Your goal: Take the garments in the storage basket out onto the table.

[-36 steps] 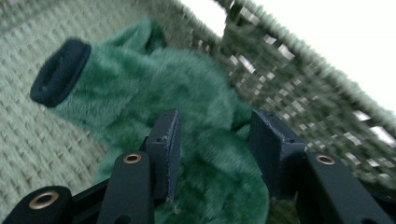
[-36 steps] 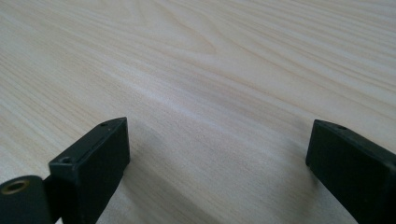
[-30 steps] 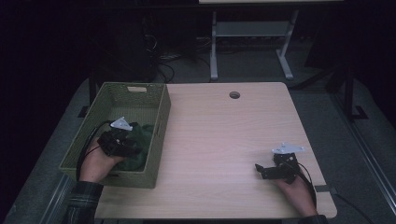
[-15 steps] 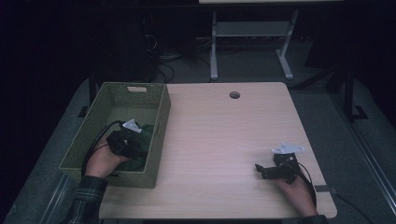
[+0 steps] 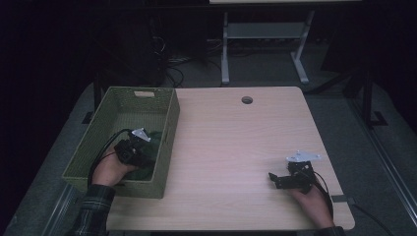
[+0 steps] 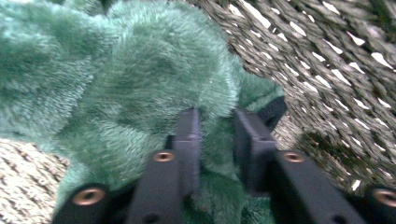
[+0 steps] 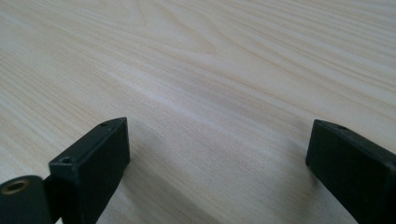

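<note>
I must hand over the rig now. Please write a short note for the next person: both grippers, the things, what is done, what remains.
Left gripper: inside the green basket, jaws have just been closing, now pinching a fold of the green plush cloth.
Right gripper: open, holding nothing, low over the wooden table near its right front corner.
Done: cloth gripped.
Left: probably lift it out of the basket; it still lies inside.

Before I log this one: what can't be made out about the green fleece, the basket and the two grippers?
- Green fleece: full shape and size; left gripper view cuts it off, and in the high view the left gripper and basket wall cover it.
- Basket floor beneath the fleece: hidden.
- Right gripper: jaws cut off by the frame.
</note>
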`<state>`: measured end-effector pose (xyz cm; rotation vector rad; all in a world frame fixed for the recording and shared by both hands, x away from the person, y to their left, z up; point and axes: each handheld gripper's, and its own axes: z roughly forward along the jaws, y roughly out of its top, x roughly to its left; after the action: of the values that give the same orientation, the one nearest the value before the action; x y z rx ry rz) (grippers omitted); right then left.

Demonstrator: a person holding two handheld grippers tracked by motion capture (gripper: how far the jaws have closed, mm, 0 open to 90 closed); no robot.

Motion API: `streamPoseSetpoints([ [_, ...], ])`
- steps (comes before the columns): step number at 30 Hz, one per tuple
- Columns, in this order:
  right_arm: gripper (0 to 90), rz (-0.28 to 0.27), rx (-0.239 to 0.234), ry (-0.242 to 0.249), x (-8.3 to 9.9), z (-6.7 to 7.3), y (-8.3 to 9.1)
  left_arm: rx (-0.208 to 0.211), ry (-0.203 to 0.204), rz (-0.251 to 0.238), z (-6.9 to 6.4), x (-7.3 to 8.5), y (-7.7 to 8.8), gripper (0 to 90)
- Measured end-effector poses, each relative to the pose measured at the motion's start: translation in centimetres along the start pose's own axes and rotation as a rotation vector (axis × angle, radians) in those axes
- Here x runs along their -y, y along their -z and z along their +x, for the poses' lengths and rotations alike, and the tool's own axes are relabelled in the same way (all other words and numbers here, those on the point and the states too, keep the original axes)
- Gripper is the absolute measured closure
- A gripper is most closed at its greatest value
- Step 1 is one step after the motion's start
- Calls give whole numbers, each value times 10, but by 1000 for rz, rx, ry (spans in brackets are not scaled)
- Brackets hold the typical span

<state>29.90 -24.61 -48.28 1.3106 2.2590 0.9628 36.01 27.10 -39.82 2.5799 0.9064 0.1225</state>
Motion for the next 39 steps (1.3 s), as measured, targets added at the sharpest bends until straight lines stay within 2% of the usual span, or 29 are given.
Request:
streamPoseSetpoints([
  [3,58,0,0,0,0,0,0,20,12,13,2,0,-2,797],
  [11,58,0,0,0,0,0,0,-1,38,-21,3,-1,9,811],
  [12,58,0,0,0,0,0,0,2,55,-41,3,-1,15,811],
  [17,58,0,0,0,0,0,0,-16,64,-69,3,-2,30,811],
  [22,58,0,0,0,0,0,0,-34,90,-134,5,-1,50,812],
  [33,59,0,0,0,0,0,0,-44,101,-213,6,-4,75,822],
  [36,59,0,0,0,0,0,0,-69,109,-253,6,-7,86,827],
  [39,59,0,0,0,0,0,0,-75,111,-268,6,-9,93,828],
])
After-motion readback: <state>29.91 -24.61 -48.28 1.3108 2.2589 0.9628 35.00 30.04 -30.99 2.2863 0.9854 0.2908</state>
